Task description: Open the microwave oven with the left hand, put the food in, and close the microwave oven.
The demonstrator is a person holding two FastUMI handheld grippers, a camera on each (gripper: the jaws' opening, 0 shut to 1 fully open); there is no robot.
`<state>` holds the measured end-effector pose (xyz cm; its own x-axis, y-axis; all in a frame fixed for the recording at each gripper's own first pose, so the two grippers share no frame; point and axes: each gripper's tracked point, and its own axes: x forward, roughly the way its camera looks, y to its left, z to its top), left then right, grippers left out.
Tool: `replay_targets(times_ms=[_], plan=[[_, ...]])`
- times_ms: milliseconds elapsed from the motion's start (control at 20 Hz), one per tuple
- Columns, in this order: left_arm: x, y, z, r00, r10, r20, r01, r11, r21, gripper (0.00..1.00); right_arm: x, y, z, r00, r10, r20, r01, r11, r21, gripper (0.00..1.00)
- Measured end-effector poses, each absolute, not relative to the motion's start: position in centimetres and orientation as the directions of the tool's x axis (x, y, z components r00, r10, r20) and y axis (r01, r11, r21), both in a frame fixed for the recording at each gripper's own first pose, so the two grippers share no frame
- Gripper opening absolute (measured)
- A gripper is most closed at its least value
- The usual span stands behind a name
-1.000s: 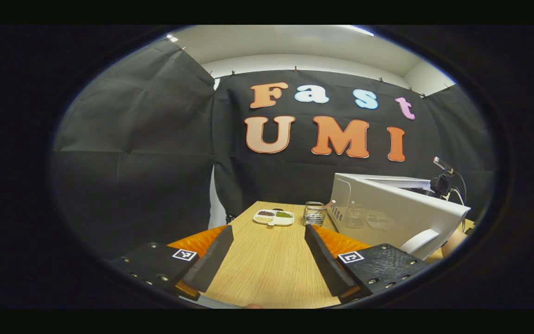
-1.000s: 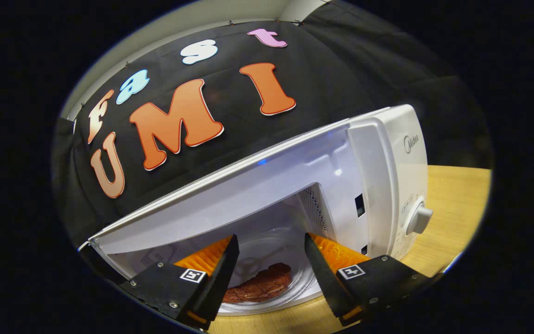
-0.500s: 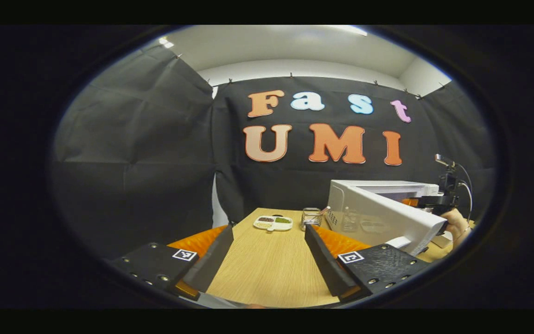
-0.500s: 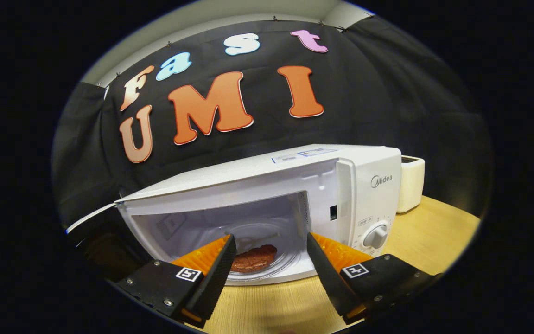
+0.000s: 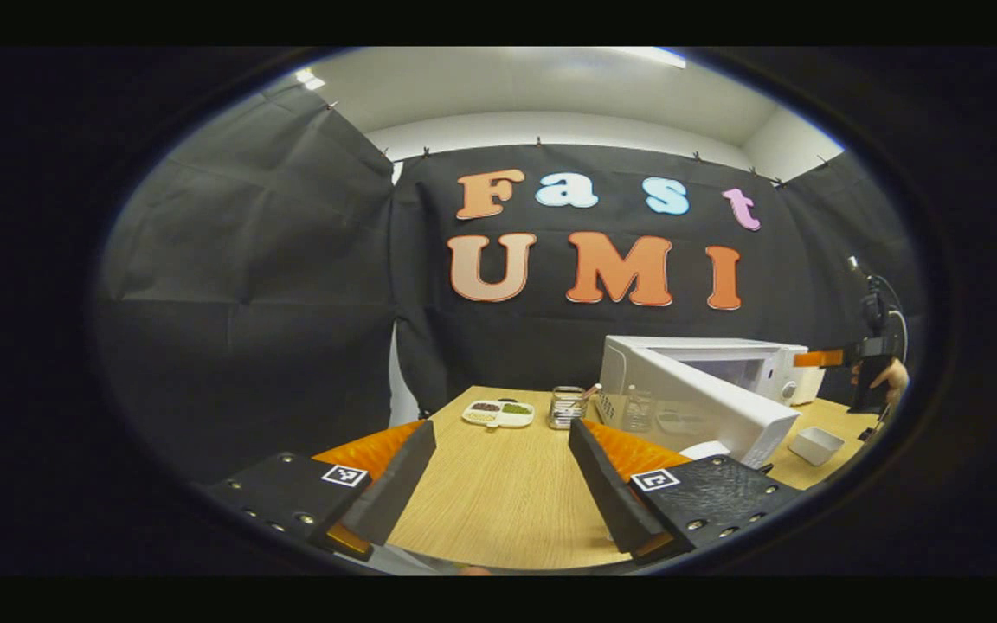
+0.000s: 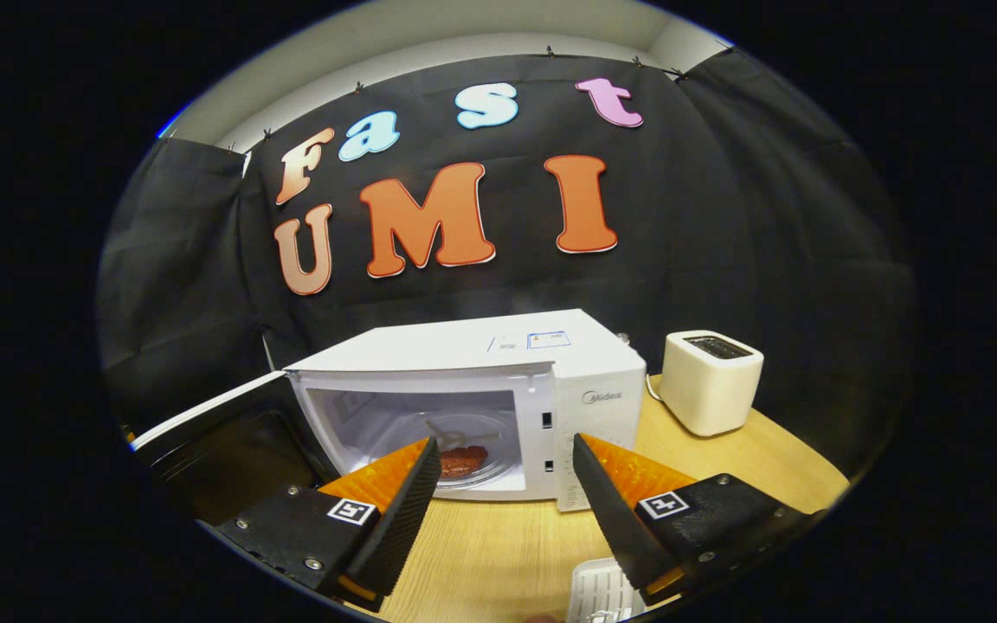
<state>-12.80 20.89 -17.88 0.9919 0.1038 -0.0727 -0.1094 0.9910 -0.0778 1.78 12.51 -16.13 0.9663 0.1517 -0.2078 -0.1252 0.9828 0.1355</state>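
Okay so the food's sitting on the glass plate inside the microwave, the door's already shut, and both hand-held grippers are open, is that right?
Not quite: the door isn't shut. In the right gripper view it stands swung open to the left of the microwave, and the food shows on the glass plate inside. The rest holds: the right hand-held gripper and the left hand-held gripper are both open.

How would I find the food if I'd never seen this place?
Look for the big white microwave on the wooden table, its door swung open to the left. Inside sits a glass plate, and the food lies on it. It's the only lumpy reddish-brown thing in that white box.
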Motion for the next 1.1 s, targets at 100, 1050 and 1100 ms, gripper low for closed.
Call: replay_targets(times_ms=[100,1050,1100], plan=[[-12.6,20.5,-18.1,0.992,0.096,-0.078,-0.103,0.991,-0.09,0.94,0.8,10.1,-14.5,0.972,0.134,-0.193,-0.114,0.987,0.11,0.95],[-9.3,13.8,-22.3,0.983,-0.04,-0.18,0.015,0.99,-0.139,0.02,-4.2,1.0,-8.0,0.995,0.053,-0.079,-0.047,0.996,0.081,0.95],[-9.4,13.5,-22.1,0.983,-0.047,-0.179,0.024,0.991,-0.129,0.02,-4.4,1.0,-7.9,0.995,0.053,-0.08,-0.046,0.995,0.086,0.95]])
